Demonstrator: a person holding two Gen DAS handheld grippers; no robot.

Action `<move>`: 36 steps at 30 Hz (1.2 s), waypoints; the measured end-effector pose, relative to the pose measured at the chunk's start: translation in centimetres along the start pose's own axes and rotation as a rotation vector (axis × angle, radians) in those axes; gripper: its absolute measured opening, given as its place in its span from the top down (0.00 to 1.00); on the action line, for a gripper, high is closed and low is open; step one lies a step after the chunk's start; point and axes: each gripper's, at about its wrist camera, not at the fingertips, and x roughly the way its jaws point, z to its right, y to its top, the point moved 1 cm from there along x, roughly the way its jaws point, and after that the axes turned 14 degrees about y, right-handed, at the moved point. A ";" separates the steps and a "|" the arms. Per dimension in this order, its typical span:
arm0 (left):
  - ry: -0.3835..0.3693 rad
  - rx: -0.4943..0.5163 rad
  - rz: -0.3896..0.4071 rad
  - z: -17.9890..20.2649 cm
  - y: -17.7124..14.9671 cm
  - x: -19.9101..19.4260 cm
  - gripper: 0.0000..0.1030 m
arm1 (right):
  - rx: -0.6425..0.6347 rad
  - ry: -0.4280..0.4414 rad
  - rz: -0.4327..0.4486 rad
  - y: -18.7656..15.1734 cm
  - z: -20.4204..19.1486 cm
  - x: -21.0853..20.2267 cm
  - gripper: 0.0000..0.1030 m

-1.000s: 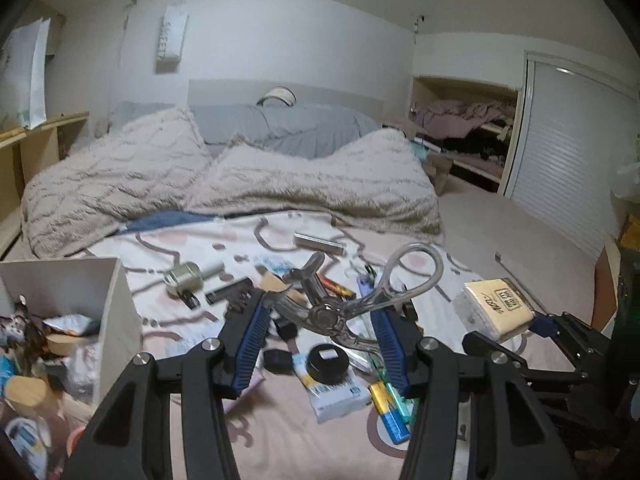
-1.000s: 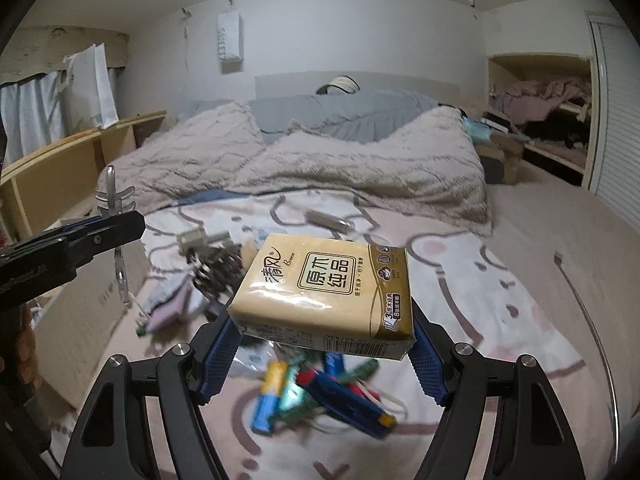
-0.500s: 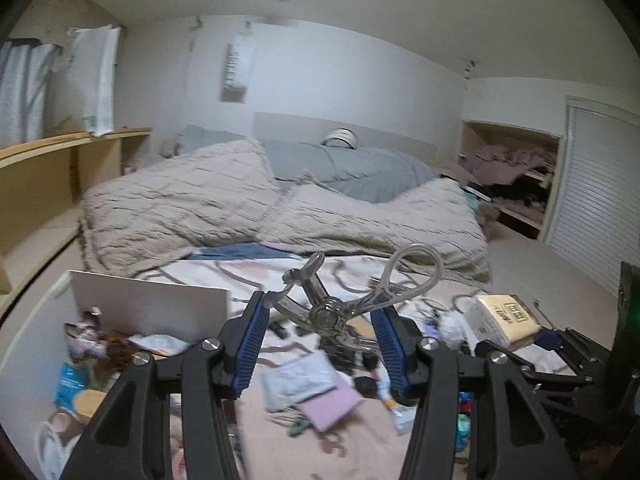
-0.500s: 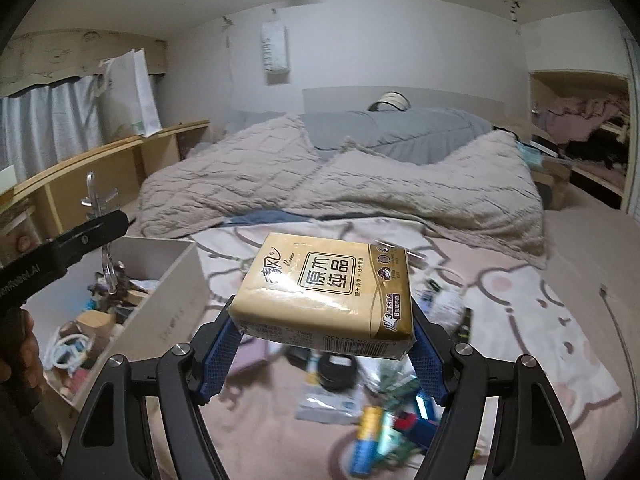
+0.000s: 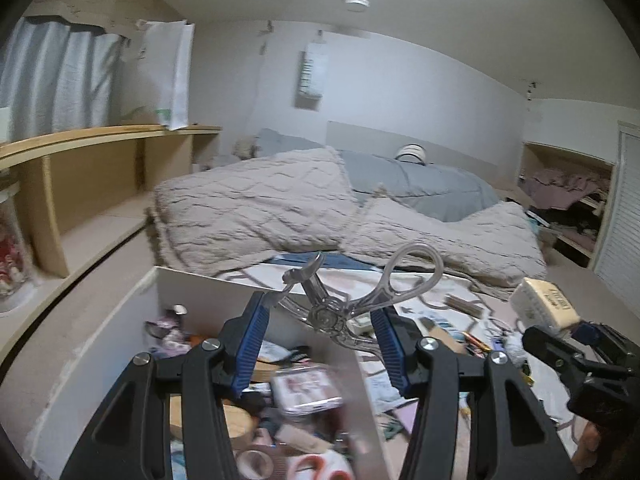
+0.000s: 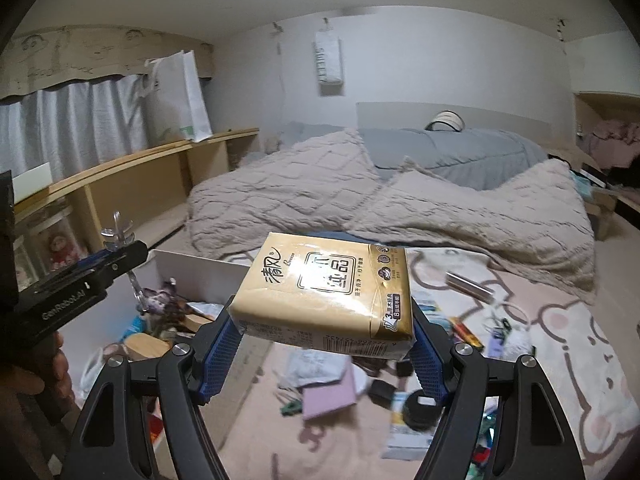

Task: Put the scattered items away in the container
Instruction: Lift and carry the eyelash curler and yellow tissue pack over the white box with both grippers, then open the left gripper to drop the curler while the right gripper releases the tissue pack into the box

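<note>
A white box (image 5: pixel 208 280) is sitting on the bed, already crowded with small items, and everything here is placed against it. Above its open top, the left gripper (image 5: pixel 320 316) is holding a clear metal tool with loop handles (image 5: pixel 352 300), its blue pads pressing on the tool from both sides at a moderate spread. To the right of the box, the right gripper (image 6: pixel 326 328) is clamping a yellow tissue pack (image 6: pixel 328 288) between its widely spread pads, the pack hanging in the air over the patterned bedsheet (image 6: pixel 560 320). Farther right of the box, scattered items are lying on the sheet: a pink notebook (image 6: pixel 330 394), a black round tin (image 6: pixel 420 404) and a silver tube (image 6: pixel 468 284). Beyond the box, a beige quilted blanket (image 6: pixel 320 192) is lying bunched across the bed.
</note>
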 end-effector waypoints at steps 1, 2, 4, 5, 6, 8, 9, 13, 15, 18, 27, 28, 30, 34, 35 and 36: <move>0.008 -0.008 -0.003 -0.6 0.0 0.1 0.49 | -0.001 0.007 -0.001 0.0 -0.3 0.1 0.26; 0.014 -0.013 -0.005 -1.0 0.0 0.2 0.49 | -0.002 0.015 -0.003 0.1 -0.5 0.3 0.26; 0.038 -0.022 -0.009 -2.0 0.0 0.3 0.49 | -0.003 0.029 -0.010 0.0 -1.0 0.6 0.26; 0.058 -0.021 -0.013 -2.5 0.0 0.5 0.49 | -0.003 0.033 -0.013 0.0 -1.2 0.8 0.26; 0.076 -0.019 -0.017 -3.0 -0.1 0.7 0.49 | -0.004 0.039 -0.016 -0.1 -1.4 0.9 0.26; 0.113 -0.017 -0.029 -3.9 -0.2 1.1 0.49 | -0.005 0.051 -0.024 -0.2 -1.8 1.2 0.26; 0.122 -0.019 -0.037 -4.3 -0.3 1.3 0.49 | -0.006 0.055 -0.027 -0.2 -2.1 1.4 0.26; 0.155 -0.042 -0.078 -6.0 -1.0 2.1 0.49 | -0.012 0.083 -0.043 -0.5 -2.8 1.8 0.26; 0.179 -0.045 -0.096 -6.5 -1.3 2.5 0.49 | -0.018 0.092 -0.052 -0.7 -3.2 2.0 0.26; 0.188 -0.066 -0.123 -7.5 -1.7 3.0 0.49 | -0.028 0.104 -0.062 -0.9 -3.8 2.3 0.26; 0.226 -0.077 -0.175 -8.4 -2.3 3.9 0.49 | -0.037 0.147 -0.088 -1.0 -5.0 3.3 0.26; 0.229 -0.077 -0.181 -8.3 -2.3 3.9 0.49 | -0.039 0.153 -0.091 -1.0 -5.2 3.5 0.26; 0.243 -0.068 -0.185 -8.2 -2.3 4.0 0.49 | -0.043 0.160 -0.096 -1.1 -5.5 3.8 0.26; 0.256 -0.075 -0.180 -8.4 -2.2 3.9 0.30 | -0.055 0.175 -0.114 -1.1 -6.2 4.6 0.26; 0.260 -0.080 -0.174 -8.5 -2.2 3.8 0.24 | -0.057 0.177 -0.117 -1.1 -6.4 4.8 0.26; 0.261 -0.083 -0.168 -8.5 -2.1 3.8 0.21 | -0.059 0.180 -0.121 -1.1 -6.4 5.0 0.26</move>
